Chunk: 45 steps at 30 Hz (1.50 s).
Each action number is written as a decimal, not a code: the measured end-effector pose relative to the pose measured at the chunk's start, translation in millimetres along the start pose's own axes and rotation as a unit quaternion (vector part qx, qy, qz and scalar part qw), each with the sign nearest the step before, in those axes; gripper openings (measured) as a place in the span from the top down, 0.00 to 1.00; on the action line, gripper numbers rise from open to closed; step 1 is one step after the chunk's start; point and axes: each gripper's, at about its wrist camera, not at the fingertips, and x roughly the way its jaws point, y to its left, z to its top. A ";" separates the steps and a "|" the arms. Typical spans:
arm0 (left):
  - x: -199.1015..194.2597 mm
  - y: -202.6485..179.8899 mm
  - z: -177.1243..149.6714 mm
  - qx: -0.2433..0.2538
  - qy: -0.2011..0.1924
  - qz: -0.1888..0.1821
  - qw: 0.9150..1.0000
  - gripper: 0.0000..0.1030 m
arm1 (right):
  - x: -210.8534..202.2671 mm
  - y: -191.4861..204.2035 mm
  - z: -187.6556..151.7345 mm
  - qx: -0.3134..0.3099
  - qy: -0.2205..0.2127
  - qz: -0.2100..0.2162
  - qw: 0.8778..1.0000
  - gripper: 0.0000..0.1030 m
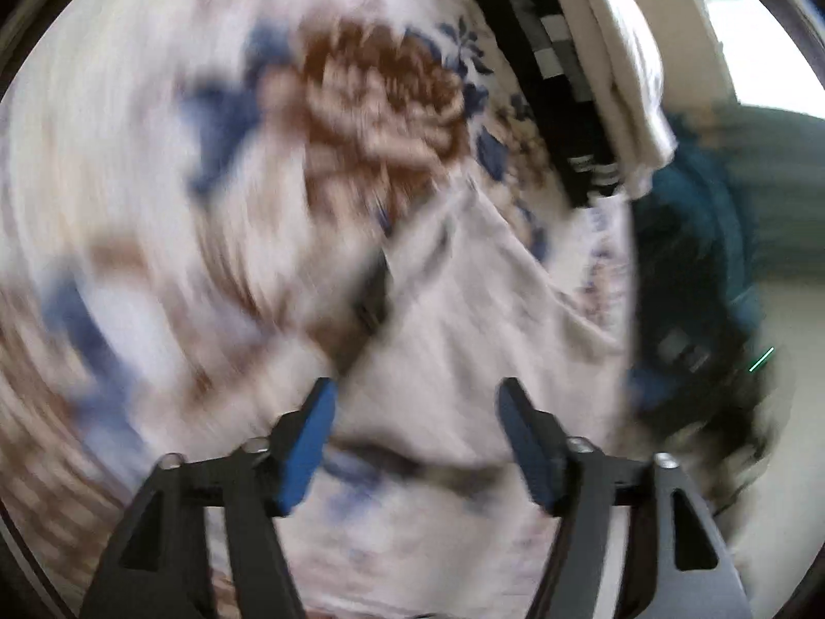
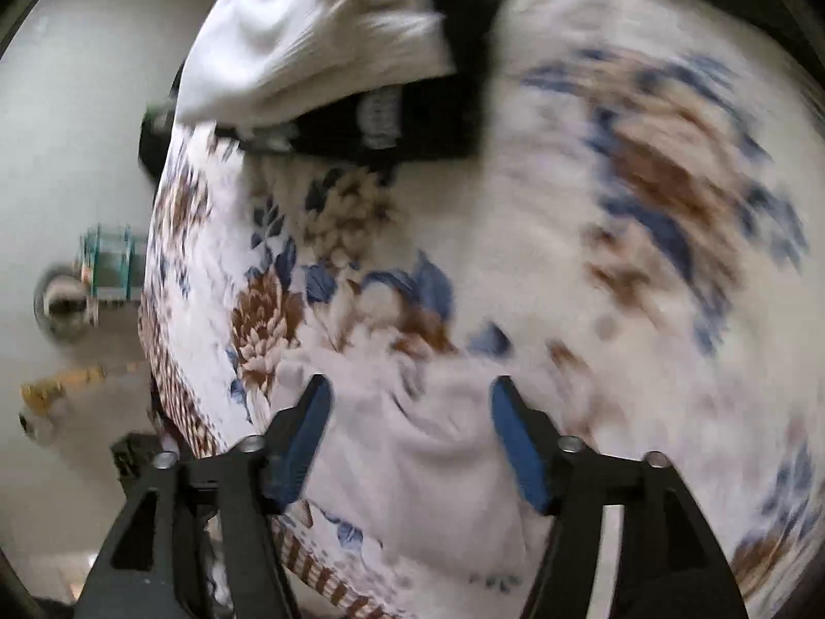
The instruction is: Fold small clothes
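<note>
Between both spread-apart, empty grippers, left gripper and right gripper, a pale garment is seen; judged light, limp, best gripped at an edge.

Motion blur smears the floral sheet across most of the left wrist view and the right half of the right wrist view. The dark teal object is unidentifiable. Small floor items are too blurred to name. The white garment is cut off at the top edge.
</note>
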 end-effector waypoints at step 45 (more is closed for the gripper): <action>79.6 -14.2 -12.9 -0.086 -0.173 -0.062 0.979 0.81 | 90.9 -111.7 -165.4 0.290 -0.109 0.230 0.922 0.46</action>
